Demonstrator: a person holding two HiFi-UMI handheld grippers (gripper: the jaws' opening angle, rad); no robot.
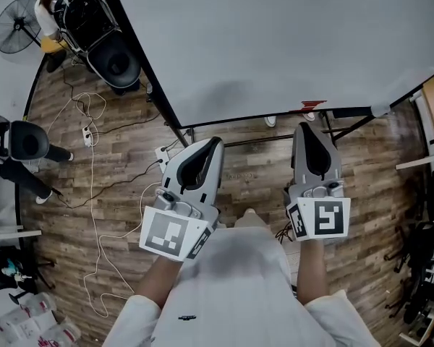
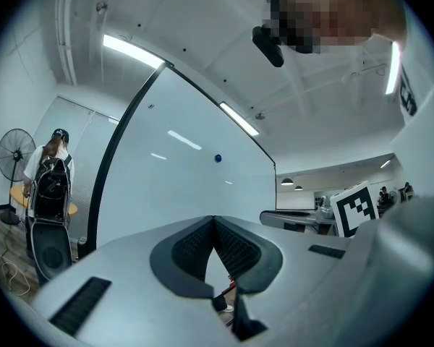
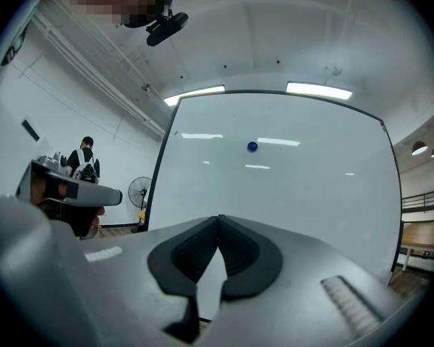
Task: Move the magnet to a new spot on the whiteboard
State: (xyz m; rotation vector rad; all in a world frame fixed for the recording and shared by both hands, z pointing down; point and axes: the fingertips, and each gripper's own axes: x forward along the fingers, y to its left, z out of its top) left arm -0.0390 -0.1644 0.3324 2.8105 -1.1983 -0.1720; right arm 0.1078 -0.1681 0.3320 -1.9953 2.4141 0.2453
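Jaws of left gripper [image 1: 214,144] and right gripper [image 1: 307,129] sit clenched and empty, near the whiteboard [image 1: 275,42]. This looks like the approach stage. Next, one gripper must open and reach the blue magnet [image 3: 252,147] high on the whiteboard.

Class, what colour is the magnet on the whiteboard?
Blue; the magnet shows best in the right gripper view.

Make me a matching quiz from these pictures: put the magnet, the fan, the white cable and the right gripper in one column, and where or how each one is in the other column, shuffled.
Things:
1. magnet
2. fan
3. white cable
4. right gripper

Places or states:
A. lying on the wooden floor
B. shut, nothing in it
C. stuck high on the whiteboard
D. standing off to the left of the whiteboard

Pairs: 1-C, 2-D, 3-A, 4-B.
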